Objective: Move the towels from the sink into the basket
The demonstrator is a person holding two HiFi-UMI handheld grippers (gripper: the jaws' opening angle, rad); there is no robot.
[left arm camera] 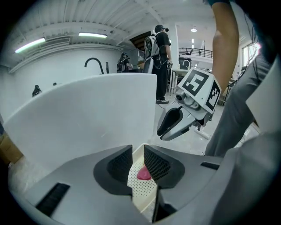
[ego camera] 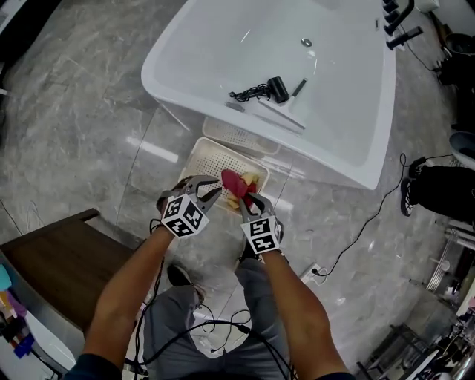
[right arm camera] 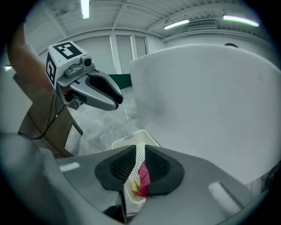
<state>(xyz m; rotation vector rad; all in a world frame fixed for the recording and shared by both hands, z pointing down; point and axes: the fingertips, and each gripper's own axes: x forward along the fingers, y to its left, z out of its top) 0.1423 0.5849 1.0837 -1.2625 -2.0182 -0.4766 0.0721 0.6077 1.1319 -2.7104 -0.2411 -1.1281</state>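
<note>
Grey stone floor (ego camera: pixel 82 111) spreads under everything. Closest to the camera, two bare arms reach forward, and each hand holds a gripper.

The left gripper (ego camera: pixel 204 187) hangs in the air above the basket. Its jaws stand a little apart with nothing between them. The right gripper (ego camera: pixel 249 200) hangs just beside it, also above the basket. Its jaws have a small gap too, and they pinch nothing.

Below them, the white basket (ego camera: pixel 211 157) with small holes sits on the floor, right next to the sink. A red towel (ego camera: pixel 232 180) lies inside it. In the right gripper view the red towel (right arm camera: pixel 143 178) shows through the gap of the jaws, with a yellow towel (right arm camera: pixel 133 184) touching it.

Farther on stands the big white sink (ego camera: pixel 334 111). A black thing with a cord (ego camera: pixel 276 89) lies in it, and no towel shows there. A black tap (ego camera: pixel 397 22) sits at the far edge.

Far back in the left gripper view, a person (left arm camera: pixel 160 57) stands in the bright room.
</note>
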